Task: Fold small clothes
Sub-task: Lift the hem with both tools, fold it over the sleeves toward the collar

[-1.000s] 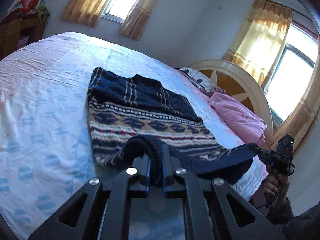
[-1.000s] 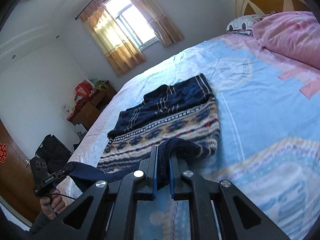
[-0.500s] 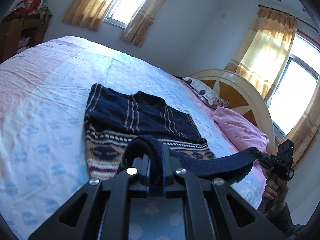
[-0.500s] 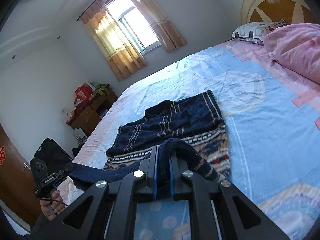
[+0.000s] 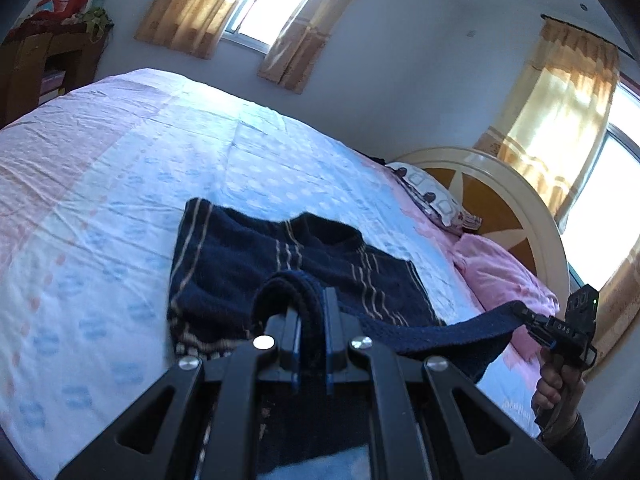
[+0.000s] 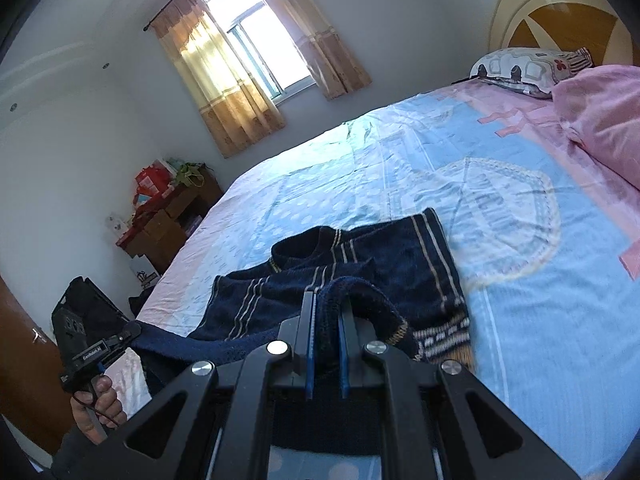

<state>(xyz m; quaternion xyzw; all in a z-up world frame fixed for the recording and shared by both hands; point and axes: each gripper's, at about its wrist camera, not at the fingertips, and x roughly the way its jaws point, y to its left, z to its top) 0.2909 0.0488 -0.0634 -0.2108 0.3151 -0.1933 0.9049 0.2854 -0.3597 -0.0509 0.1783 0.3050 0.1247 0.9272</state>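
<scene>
Sweater (image 5: 256, 276) in dark navy with thin tan stripes is lying on the bed (image 5: 120, 184), its collar end flat on the pale blue and pink sheet while its hem edge is being held up off the sheet. The left gripper (image 5: 310, 312) is pinching one corner of that hem, fingers clamped on a fold of knit that is bulging over the fingertips. The right gripper (image 6: 326, 312) is gripping the other corner the same way, fingers closed on the cloth. The hem is hanging as a dark band between the two. A pink blanket (image 6: 600, 120) is lying near the pillow (image 6: 528, 66) by the headboard (image 5: 508, 216).
</scene>
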